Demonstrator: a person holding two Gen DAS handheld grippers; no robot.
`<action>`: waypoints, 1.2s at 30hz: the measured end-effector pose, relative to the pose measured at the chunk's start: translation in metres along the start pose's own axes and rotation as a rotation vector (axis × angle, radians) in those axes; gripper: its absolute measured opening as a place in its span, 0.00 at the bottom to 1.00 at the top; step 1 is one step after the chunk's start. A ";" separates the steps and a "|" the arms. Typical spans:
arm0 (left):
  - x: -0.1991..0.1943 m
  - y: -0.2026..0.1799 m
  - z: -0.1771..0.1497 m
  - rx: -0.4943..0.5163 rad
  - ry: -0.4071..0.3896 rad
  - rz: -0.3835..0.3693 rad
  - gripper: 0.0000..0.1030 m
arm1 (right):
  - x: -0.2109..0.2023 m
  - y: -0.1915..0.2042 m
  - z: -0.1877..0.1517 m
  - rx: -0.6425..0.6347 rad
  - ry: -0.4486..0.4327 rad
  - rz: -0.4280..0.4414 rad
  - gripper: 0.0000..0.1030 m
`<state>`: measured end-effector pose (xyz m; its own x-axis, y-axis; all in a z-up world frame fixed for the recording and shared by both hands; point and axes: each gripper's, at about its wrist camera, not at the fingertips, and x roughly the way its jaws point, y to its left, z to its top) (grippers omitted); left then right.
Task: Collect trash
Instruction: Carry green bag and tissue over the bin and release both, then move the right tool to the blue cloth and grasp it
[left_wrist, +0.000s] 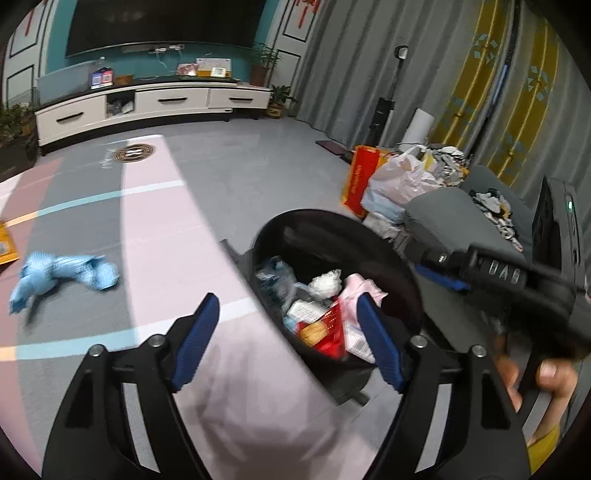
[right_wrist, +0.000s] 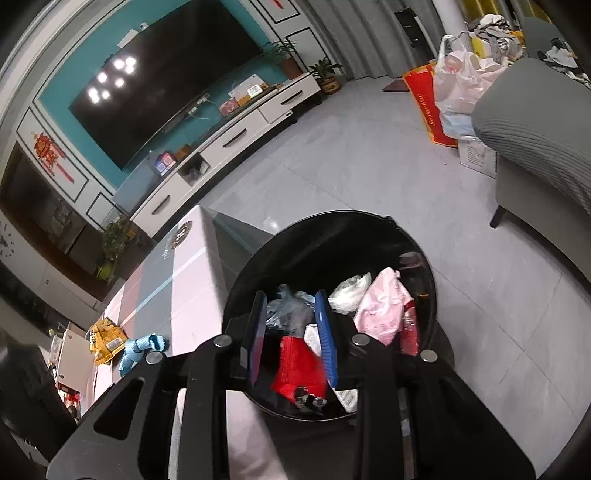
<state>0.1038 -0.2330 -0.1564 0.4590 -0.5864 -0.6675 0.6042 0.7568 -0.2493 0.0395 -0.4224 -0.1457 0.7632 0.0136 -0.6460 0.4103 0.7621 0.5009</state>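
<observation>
1. Trash remaining on the mat: left wrist view shows a crumpled blue wrapper (left_wrist: 62, 275) lying on the floor mat (left_wrist: 155, 221), well apart from the black bin (left_wrist: 295, 229), and a yellow packet (left_wrist: 5, 245) at the frame edge beside it.
2. Left gripper (left_wrist: 288, 328) stands spread wide with nothing between its blue pads (left_wrist: 199, 336); it hangs at the bin's near rim.
3. Same view: the right gripper (left_wrist: 439, 275) reaches in over the bin's far side, held by a hand (left_wrist: 543, 376).
4. Right wrist view: the right gripper (right_wrist: 293, 336) is parted slightly over the bin (right_wrist: 332, 221), pinching nothing; red, pink and white wrappers lie loose below it.
5. Same view: the blue wrapper (right_wrist: 138, 350) and yellow packet (right_wrist: 107, 339) lie touching on the mat (right_wrist: 184, 266).
6. Handling judgement: the blue wrapper looks light, soft and crushable. Pinch a raised fold at its bunched middle; flat edges may slip from the pads.
</observation>
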 end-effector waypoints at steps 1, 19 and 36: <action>-0.006 0.006 -0.005 -0.001 0.002 0.016 0.78 | 0.000 0.003 -0.001 -0.007 -0.001 0.010 0.30; -0.093 0.187 -0.057 -0.284 -0.039 0.315 0.91 | 0.038 0.109 -0.043 -0.333 0.069 0.059 0.62; -0.111 0.248 -0.076 -0.492 -0.028 0.341 0.93 | 0.085 0.197 -0.099 -0.464 0.182 0.151 0.62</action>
<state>0.1530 0.0421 -0.1976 0.5949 -0.2896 -0.7499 0.0506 0.9445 -0.3246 0.1358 -0.2071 -0.1587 0.6806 0.2262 -0.6969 0.0069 0.9491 0.3148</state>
